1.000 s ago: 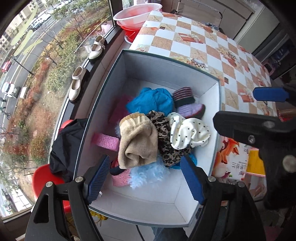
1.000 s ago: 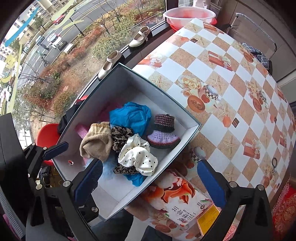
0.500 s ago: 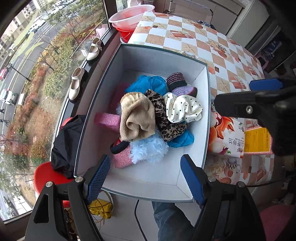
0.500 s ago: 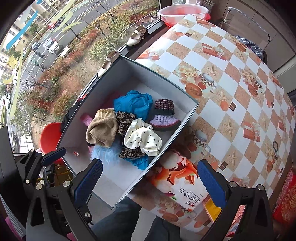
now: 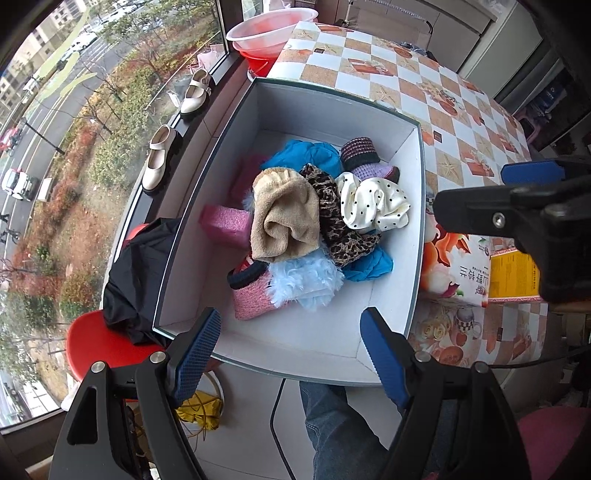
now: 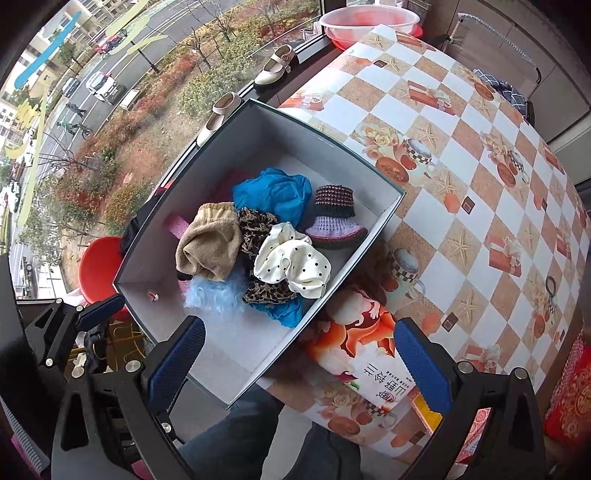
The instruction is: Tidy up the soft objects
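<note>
A white box on the table edge holds a pile of soft things: a tan sock, a polka-dot cloth, a leopard scrunchie, blue cloth, a purple knit bootie, light-blue fur, a pink sock and a pink foam block. My left gripper is open and empty above the box's near edge. My right gripper is open and empty over the box's near corner.
The table has a checkered patterned cloth. A printed tissue pack and a yellow booklet lie right of the box. A red stool with black cloth stands left. Basins sit at the far end.
Both grippers have pulled back and up from the box, so the box looks smaller and farther. Both stay open and empty. The pile has not moved.
</note>
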Action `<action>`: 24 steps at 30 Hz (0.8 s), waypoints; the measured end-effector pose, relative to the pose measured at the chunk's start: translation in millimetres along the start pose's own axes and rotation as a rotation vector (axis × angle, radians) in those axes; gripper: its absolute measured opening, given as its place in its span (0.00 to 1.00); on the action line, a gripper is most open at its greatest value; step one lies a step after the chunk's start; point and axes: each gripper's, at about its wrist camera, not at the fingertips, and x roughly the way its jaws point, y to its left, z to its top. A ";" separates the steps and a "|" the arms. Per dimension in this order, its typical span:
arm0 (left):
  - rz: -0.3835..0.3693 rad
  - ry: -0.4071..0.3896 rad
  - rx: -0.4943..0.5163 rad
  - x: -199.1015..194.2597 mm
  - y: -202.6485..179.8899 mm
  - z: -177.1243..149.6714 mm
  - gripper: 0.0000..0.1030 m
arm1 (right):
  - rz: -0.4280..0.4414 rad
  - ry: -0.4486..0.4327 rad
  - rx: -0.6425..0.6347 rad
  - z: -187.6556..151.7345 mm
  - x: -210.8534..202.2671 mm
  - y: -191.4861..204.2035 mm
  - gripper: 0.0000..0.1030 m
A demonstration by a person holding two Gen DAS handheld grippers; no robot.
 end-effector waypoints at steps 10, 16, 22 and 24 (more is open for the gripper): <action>-0.002 0.004 0.005 0.2 -2.1 -4.8 0.79 | -0.008 -0.002 0.006 -2.8 -3.1 -0.6 1.00; 0.000 0.008 0.010 1.0 -4.9 -8.1 0.79 | -0.009 -0.001 0.009 -5.7 -3.4 -0.6 1.00; 0.006 0.006 0.006 2.2 -4.3 -10.3 0.79 | -0.007 -0.001 0.014 -8.2 -2.7 -0.3 1.00; 0.005 0.008 0.003 3.4 -3.8 -10.2 0.79 | -0.009 -0.002 0.014 -9.2 -2.9 0.1 1.00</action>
